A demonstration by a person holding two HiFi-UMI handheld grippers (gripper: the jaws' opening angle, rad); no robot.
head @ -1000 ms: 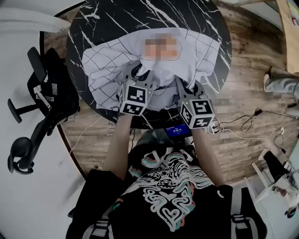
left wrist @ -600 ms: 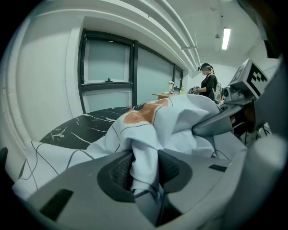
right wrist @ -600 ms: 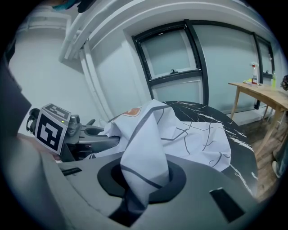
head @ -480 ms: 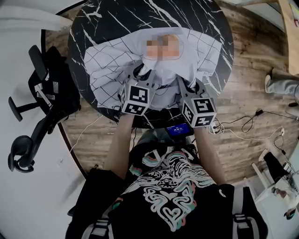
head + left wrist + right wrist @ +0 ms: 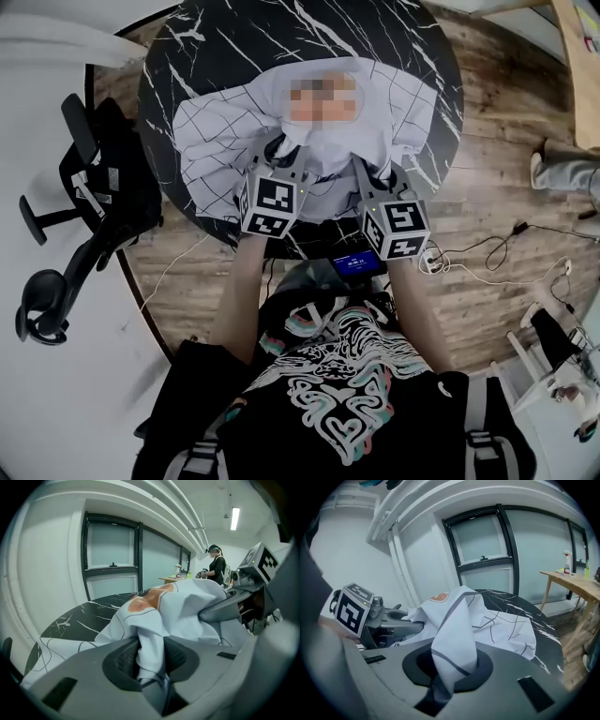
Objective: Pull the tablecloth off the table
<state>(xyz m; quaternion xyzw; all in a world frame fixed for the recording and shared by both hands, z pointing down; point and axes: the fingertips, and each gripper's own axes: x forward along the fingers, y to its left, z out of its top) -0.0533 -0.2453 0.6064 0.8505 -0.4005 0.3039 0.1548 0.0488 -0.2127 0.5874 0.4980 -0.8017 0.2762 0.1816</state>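
Your left tongs (image 5: pixel 150 656) and right tongs (image 5: pixel 452 665) have both just been closing, and each now pinches a fold of the cloth (image 5: pixel 225 131) between its pads. The grip looks made, so I judge the pull itself is what's left: nearly all the cloth lies crumpled on the table (image 5: pixel 281 37) just beyond the tips. Its long axis runs crosswise, from well out past the left tongs to a little past the right. The gathered near edge peaks up into both jaws, toward you.
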